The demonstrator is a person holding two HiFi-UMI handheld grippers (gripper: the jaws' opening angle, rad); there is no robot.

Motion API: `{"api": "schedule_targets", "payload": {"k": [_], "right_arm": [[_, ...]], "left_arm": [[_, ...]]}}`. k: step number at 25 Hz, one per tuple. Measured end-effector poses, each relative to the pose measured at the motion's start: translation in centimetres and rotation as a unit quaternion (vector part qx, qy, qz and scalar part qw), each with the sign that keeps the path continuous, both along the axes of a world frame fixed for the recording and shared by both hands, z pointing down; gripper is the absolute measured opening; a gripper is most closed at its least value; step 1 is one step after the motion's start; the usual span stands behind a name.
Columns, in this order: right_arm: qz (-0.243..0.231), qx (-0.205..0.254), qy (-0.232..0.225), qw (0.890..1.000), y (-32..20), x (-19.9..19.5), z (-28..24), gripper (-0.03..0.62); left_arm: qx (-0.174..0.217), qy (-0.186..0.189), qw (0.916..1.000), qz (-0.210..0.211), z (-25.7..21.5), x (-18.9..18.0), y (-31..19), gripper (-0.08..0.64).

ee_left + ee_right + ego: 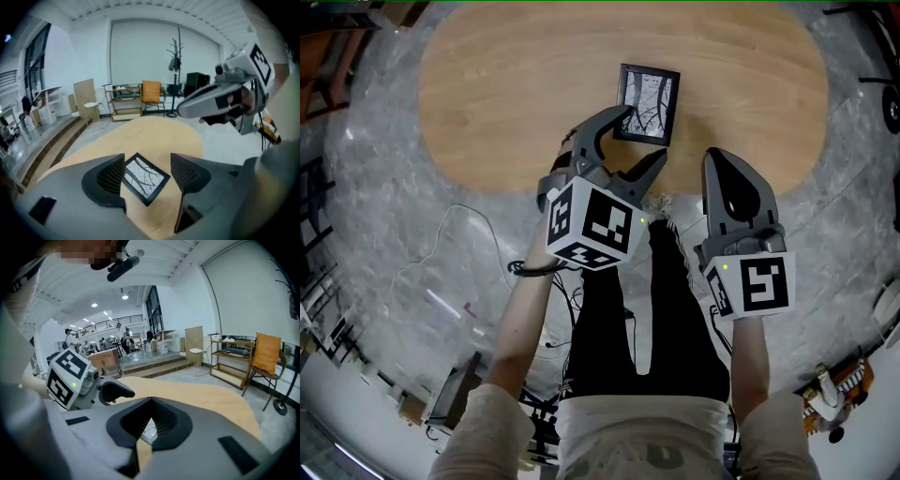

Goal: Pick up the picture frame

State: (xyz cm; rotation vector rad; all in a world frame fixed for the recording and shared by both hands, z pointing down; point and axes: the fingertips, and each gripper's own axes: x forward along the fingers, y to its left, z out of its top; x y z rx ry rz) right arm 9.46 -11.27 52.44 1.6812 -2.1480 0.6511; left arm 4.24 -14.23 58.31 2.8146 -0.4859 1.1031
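Observation:
The picture frame is black-edged with a print of bare branches and lies flat on the oval wooden table, toward its near edge. My left gripper hangs just above the frame's near side, open, one jaw at the frame's left corner and the other nearer the table edge. In the left gripper view the frame shows between the spread jaws of the left gripper, untouched by the pads. My right gripper floats to the right of the frame over the table's edge, shut and empty.
The table stands on a grey marbled floor with cables at the left. The person's legs are below the table's near edge. A shelf, an orange chair and a coat stand stand beyond the table.

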Motion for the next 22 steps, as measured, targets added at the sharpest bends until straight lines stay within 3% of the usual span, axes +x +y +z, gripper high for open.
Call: {"api": "schedule_targets", "payload": {"k": [3,8,13,18,22], "right_arm": [[-0.015,-0.011,0.01,1.0,0.6,-0.3,0.8,0.005],[-0.03,-0.032,0.014,0.999,1.9,-1.0,2.2,0.005],[-0.034,-0.047,-0.001,0.998,2.7,-2.1,3.1,0.005],[-0.039,-0.054,-0.011,0.998,2.9,-2.7,3.9,0.005],[-0.041,-0.063,-0.016,0.997,3.1,-3.1,4.4,0.003]], "left_arm": [[-0.004,-0.06,0.9953,0.076,3.3,0.6,1.6,0.309],[-0.029,-0.159,0.9708,0.177,8.5,0.1,4.4,0.358],[-0.042,-0.207,0.9535,0.215,11.8,-0.7,6.1,0.381],[-0.064,-0.231,0.9438,0.228,13.9,-1.3,7.2,0.4],[-0.052,-0.256,0.9331,0.247,15.1,-1.7,7.5,0.402]]}}
